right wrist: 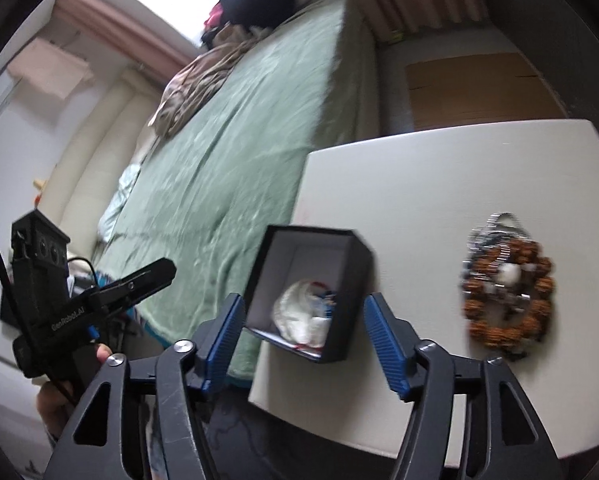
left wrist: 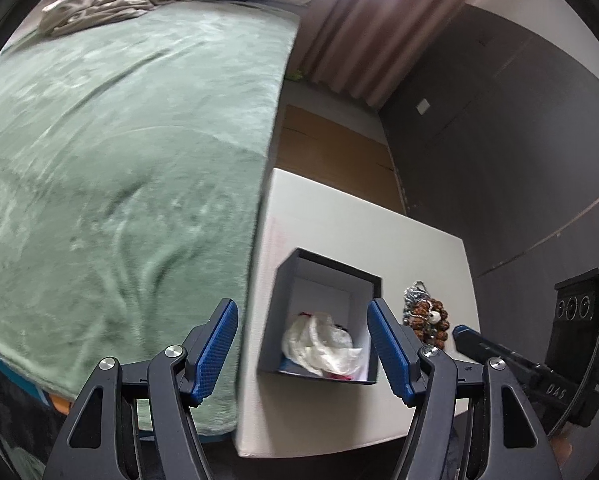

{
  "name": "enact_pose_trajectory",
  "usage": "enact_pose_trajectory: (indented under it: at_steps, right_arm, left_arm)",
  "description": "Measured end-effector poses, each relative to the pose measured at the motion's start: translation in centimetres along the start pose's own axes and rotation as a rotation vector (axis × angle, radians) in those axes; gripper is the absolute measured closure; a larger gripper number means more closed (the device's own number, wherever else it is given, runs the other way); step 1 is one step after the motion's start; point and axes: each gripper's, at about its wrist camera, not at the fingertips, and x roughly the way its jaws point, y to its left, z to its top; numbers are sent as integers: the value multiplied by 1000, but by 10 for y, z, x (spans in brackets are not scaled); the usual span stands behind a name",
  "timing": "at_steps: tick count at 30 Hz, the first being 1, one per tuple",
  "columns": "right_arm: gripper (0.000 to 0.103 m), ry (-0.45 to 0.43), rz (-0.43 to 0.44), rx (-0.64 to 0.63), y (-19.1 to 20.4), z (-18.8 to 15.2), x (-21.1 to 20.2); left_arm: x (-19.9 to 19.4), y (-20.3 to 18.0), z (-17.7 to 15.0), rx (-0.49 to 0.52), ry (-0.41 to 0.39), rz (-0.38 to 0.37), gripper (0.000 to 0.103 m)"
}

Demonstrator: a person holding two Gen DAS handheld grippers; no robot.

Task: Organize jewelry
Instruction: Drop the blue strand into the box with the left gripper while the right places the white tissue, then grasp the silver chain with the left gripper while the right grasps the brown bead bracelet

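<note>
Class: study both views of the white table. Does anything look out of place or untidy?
Yes. The beaded jewelry lies in a tangled heap on the white table, beside the open dark box rather than in it. A crumpled white bag fills the box's bottom.

The box is dark grey outside and white inside, holding a crumpled white bag. The beads are reddish brown beside a silver chain. The table is off-white, the blanket pale green, the curtain dusty pink.
</note>
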Motion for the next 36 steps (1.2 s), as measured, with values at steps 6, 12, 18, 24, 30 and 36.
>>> enact_pose_trajectory:
  at_steps: [6,12,18,24,30,36]
  right_arm:
    - [32,-51,-31,73,-36,-5,-33]
    - [26,-97,-62,140,-66,-11,-59]
    - [26,-144,-91,218,-96,-19,-83]
    - [26,-169,-125,270,-121,-29,-98]
    - [26,-193,-143,317,-145,-37,-109]
    - [26,-206,-147,358,-166,-45,-115]
  left_arm:
    - [15,-35,-2,76,30,-27,35]
    - [32,-72,-5,142,66,-60,35]
    - [54,-107,-12,218,108,-91,35]
    - [77,-137,-16,277,145,-96,35]
    - [102,-166,-20,338,180,-96,52]
    - [132,-190,-31,400,242,-63,72]
